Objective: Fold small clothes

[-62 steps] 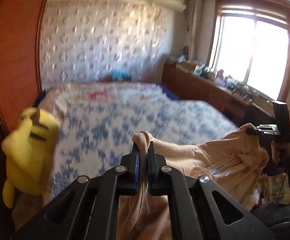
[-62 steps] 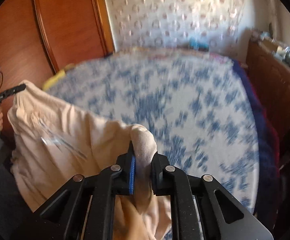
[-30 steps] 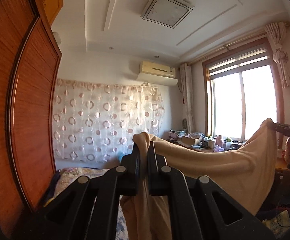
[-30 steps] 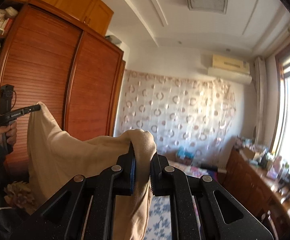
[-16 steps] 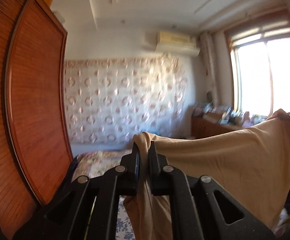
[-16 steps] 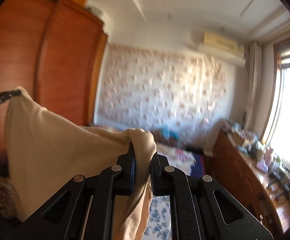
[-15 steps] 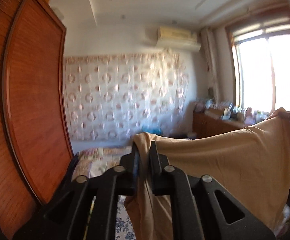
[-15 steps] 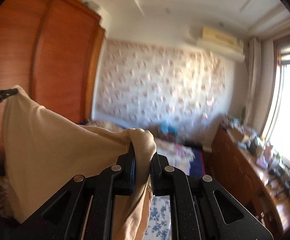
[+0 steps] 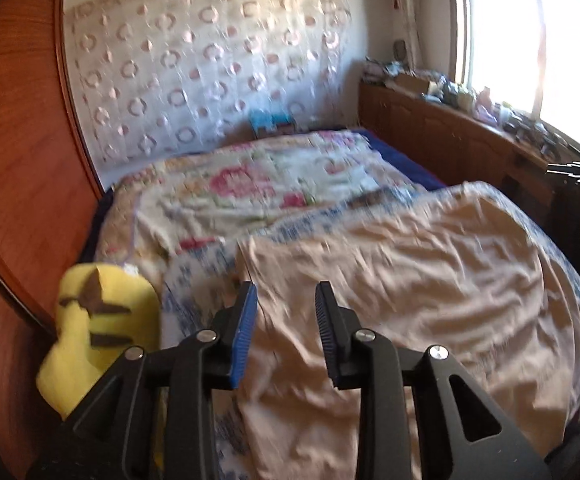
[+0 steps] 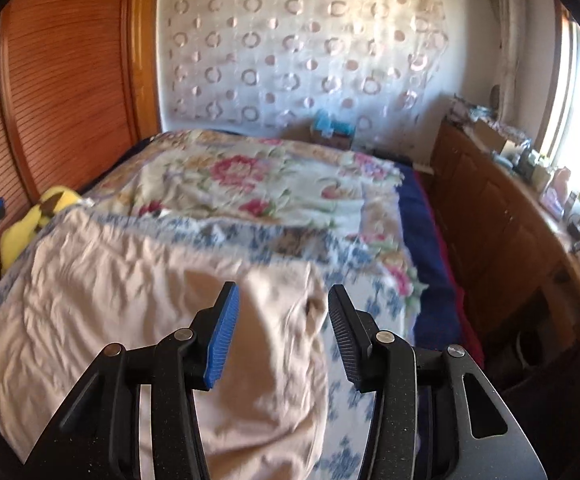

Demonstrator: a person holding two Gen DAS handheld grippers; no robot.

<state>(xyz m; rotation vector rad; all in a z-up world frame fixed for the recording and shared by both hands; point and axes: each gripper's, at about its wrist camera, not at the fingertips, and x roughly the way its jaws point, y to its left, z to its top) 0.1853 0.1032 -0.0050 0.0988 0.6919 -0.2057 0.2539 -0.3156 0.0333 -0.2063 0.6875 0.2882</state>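
A: Which step is in hand?

B: The laying-out, I am judging; the beige garment (image 9: 410,280) is lying spread and wrinkled across the near part of the bed (image 9: 249,184), on the blue-patterned cover, with the floral quilt (image 10: 257,176) lying beyond it toward twelve o'clock.

A: And the tongs?

B: The left tongs (image 9: 285,300) are opening, their blue-padded tips standing apart with only the cloth's left edge lying below and between them, nothing pinched; the right tongs (image 10: 281,304) are opening too, wider, hanging over the garment's corner at about six o'clock in their own view; the pads are not pressing on the fabric.

A: Anything else nearby?

B: A yellow plush toy (image 9: 93,328) is sitting at nine o'clock of the left tongs, just beside the cloth's edge, against the wooden wardrobe (image 9: 13,200); a low wooden cabinet (image 10: 502,220) is running along at three o'clock under the window.

A: What is the next move calling for?

B: Probably smoothing, then re-gripping two matching corners or an edge; the pictures are blurring the hem, so I am not telling which edge is collar or hem; the fold will be wanting both tongs closing on a single layer and carrying it evenly over.
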